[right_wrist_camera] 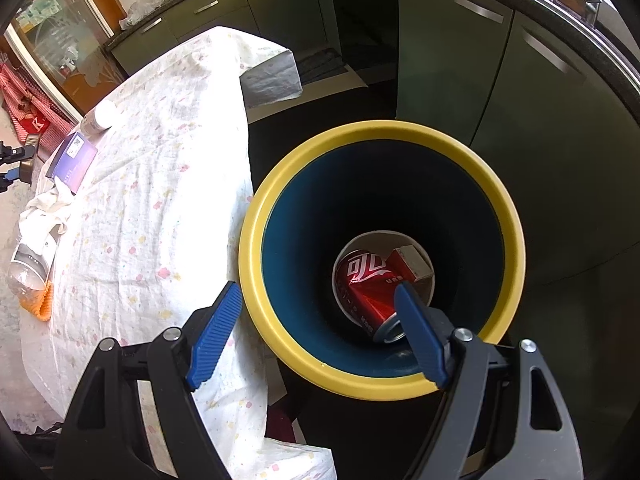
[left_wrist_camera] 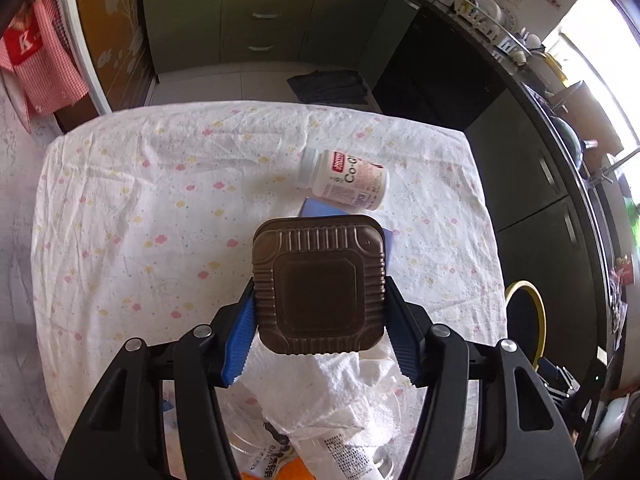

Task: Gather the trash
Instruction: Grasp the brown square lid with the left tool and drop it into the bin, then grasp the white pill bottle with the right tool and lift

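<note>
1. Your left tool is clamped on a brown square tin. Its blue pads press the tin's ribbed left and right sides, and the tin sits raised above the worktop.
2. Your right tool stands apart and empty, hovering at the rim of the yellow-rimmed bin beside the worktop. One finger hangs over the bin's mouth, the other over the cloth.
3. Inside the bin lie a red can and a small red box.
4. More trash waits on the worktop: a white pill bottle on its side, a blue box just behind the tin, and a crumpled white tissue below it.
5. To do this step well, keep the grip steady, since the ribbed metal may slip.
6. Carry the tin level over the bin's mouth.
7. Move your right tool aside first so the two do not collide.
8. Release only when the tin is fully inside the rim.
</note>
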